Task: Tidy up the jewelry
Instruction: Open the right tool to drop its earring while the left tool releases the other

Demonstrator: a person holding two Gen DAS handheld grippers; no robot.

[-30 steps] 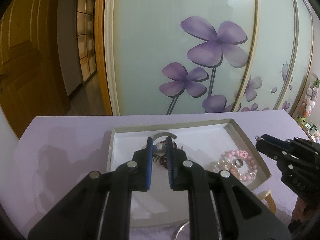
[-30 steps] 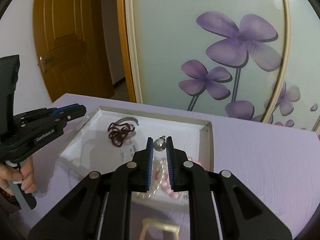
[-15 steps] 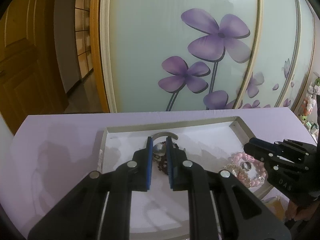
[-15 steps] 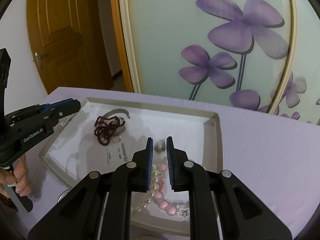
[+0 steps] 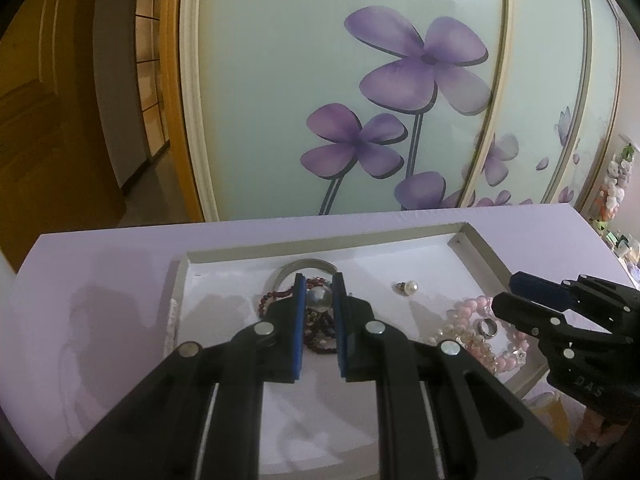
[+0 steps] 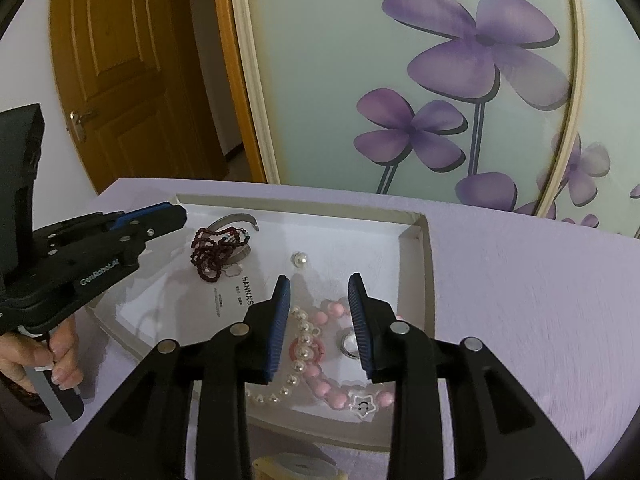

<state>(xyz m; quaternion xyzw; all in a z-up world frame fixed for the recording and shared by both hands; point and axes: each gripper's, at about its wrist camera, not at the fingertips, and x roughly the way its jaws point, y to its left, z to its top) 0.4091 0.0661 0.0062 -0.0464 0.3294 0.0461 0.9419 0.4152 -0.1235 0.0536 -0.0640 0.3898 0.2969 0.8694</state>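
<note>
Most of the jewellery already lies in the shallow white cardboard tray (image 6: 416,236) on the lilac table: a dark red bead string (image 6: 212,252), a pink-and-white pearl bracelet (image 6: 316,360), a steel ring (image 6: 350,344) and a small pearl earring (image 6: 299,259). The right gripper (image 6: 320,320) hangs spread and empty above the bracelet. The left gripper (image 5: 318,312) pinches what looks like a silvery bead (image 5: 319,298), apparently not yet set down.

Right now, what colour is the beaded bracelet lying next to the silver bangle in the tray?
Dark red, garnet-like beaded bracelet; clearest in the right wrist view.
</note>
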